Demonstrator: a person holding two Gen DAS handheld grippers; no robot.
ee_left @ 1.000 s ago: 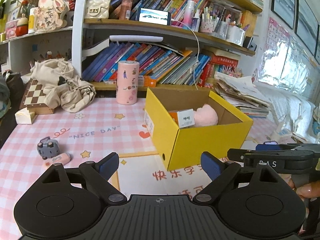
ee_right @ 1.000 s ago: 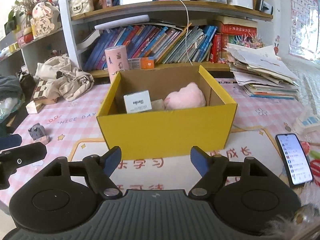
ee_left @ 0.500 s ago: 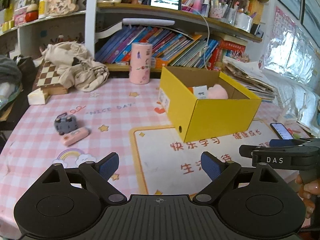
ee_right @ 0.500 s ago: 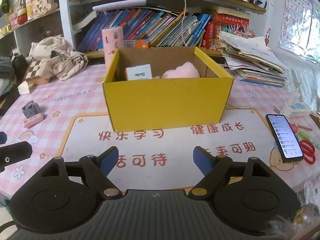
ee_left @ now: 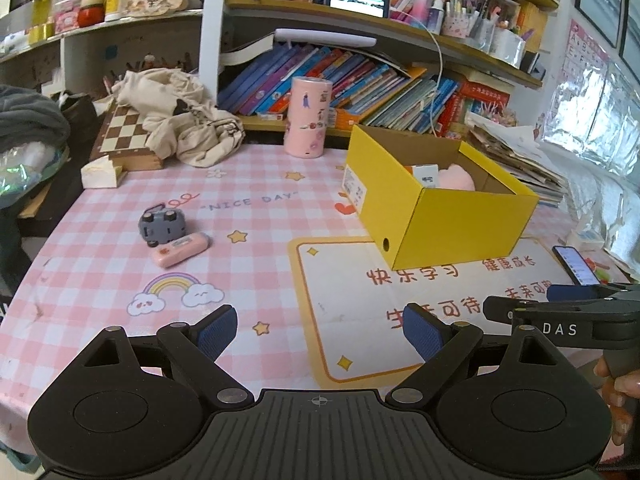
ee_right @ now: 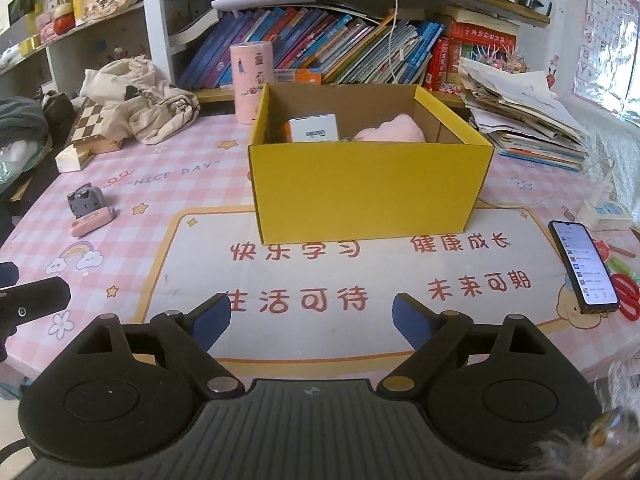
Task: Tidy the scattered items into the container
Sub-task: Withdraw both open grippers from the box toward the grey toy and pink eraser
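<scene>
Pink checked tabletop (ee_right: 168, 184) looks farther off since I pulled back; both jaws apart, empty; grey toy car (ee_left: 162, 227) and pink case (ee_left: 181, 249) remain mid-left outside the yellow cardboard box (ee_right: 368, 184).

Left gripper (ee_left: 318, 330) hangs low at the near edge, jaws spread wide, blue pads (ee_left: 216, 330) facing each other with nothing between them. Right gripper (ee_right: 310, 316) sits level beside it, jaws just as wide and empty. From the left wrist view the right gripper shows side-on at the right edge, with the person's hand (ee_left: 616, 396) wrapped round its grip below. From the right wrist view a black part of the left gripper pokes in at the left edge.
</scene>
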